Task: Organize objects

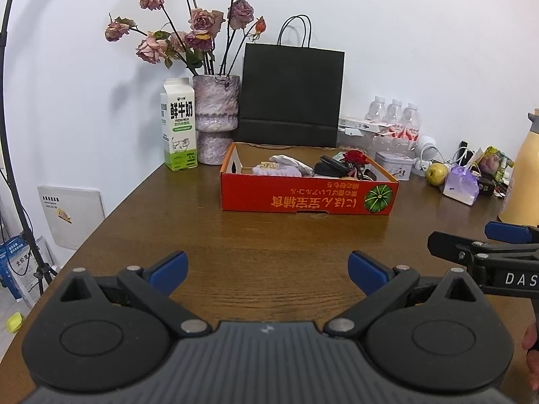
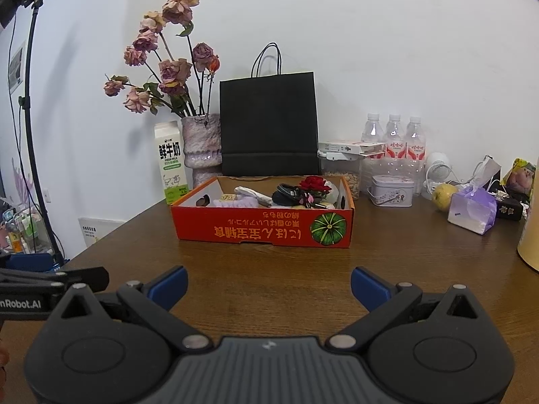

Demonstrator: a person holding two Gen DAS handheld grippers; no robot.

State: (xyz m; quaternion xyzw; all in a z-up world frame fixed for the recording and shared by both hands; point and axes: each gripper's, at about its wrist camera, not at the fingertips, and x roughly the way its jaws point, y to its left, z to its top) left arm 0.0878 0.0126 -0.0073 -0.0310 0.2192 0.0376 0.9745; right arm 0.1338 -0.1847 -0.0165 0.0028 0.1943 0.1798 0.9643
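A shallow red cardboard box (image 1: 308, 198) (image 2: 262, 232) stands on the brown wooden table (image 1: 235, 242) (image 2: 269, 269). In it lie a white cloth (image 1: 291, 163), a lilac item (image 2: 235, 202), black cords (image 2: 288, 192) and a red rose (image 1: 355, 157) (image 2: 315, 184). My left gripper (image 1: 267, 271) is open and empty, low over the table in front of the box. My right gripper (image 2: 268, 286) is open and empty too, to the right of the left one; it also shows in the left wrist view (image 1: 471, 239).
Behind the box stand a milk carton (image 1: 178, 124), a vase of dried roses (image 1: 217, 118) and a black paper bag (image 1: 291, 96). At the right are water bottles (image 2: 394, 138), a small tin (image 2: 392, 190), a pear (image 2: 444, 197), a purple tissue pack (image 2: 473, 212) and a yellow jug (image 1: 524, 175).
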